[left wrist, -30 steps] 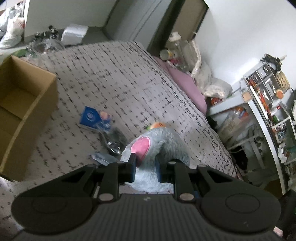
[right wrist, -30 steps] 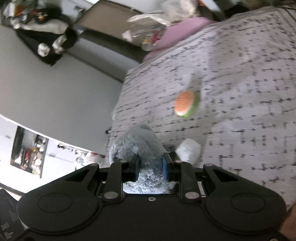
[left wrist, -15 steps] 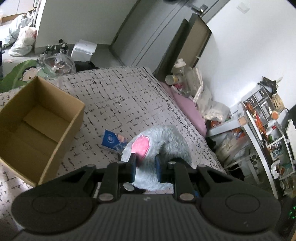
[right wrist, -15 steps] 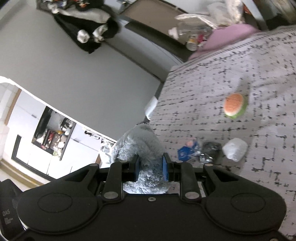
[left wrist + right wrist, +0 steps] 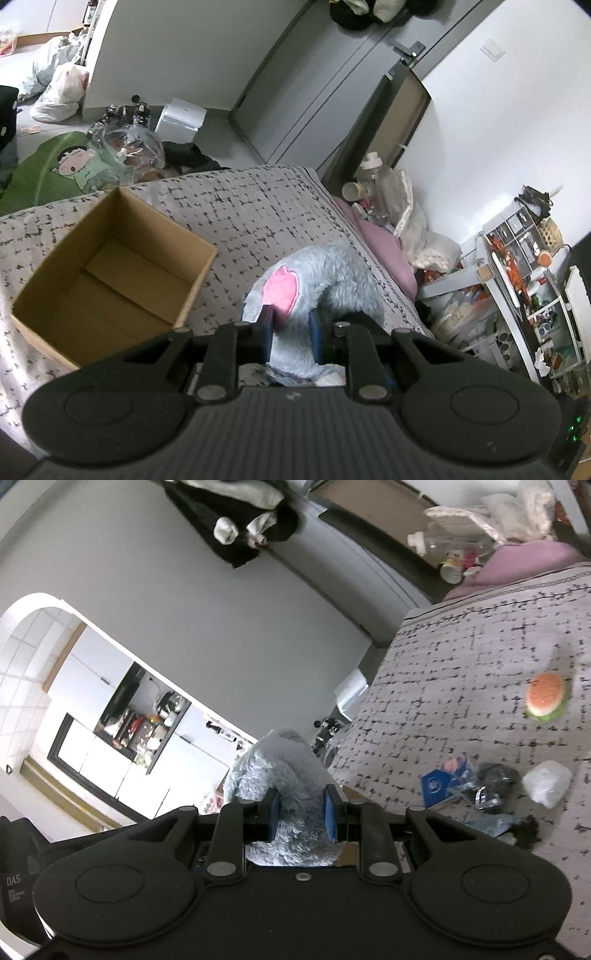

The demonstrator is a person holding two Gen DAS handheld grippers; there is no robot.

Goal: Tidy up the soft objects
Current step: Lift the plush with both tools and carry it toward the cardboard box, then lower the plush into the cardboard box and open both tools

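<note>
Both grippers hold one fluffy grey-blue plush toy with a pink patch, lifted above the bed. My left gripper [image 5: 291, 325] is shut on the plush toy [image 5: 325, 280] beside the pink patch. My right gripper [image 5: 300, 812] is shut on another part of the plush toy [image 5: 280, 764]. An open, empty cardboard box [image 5: 110, 277] stands on the bed to the left of the toy. An orange and green burger-shaped soft toy [image 5: 546, 698] lies on the bed at the right.
The bed has a grey patterned cover [image 5: 251, 218]. A blue packet [image 5: 441, 781], a dark wrapper [image 5: 493, 781] and a white crumpled bag [image 5: 546, 782] lie on it. A pink pillow [image 5: 380, 243], bottles and a cluttered shelf [image 5: 524, 280] stand beyond the bed's right edge.
Both grippers have lifted the plush toy up off the bed. The box has come fully into the left view, and the small items now lie farther below.
</note>
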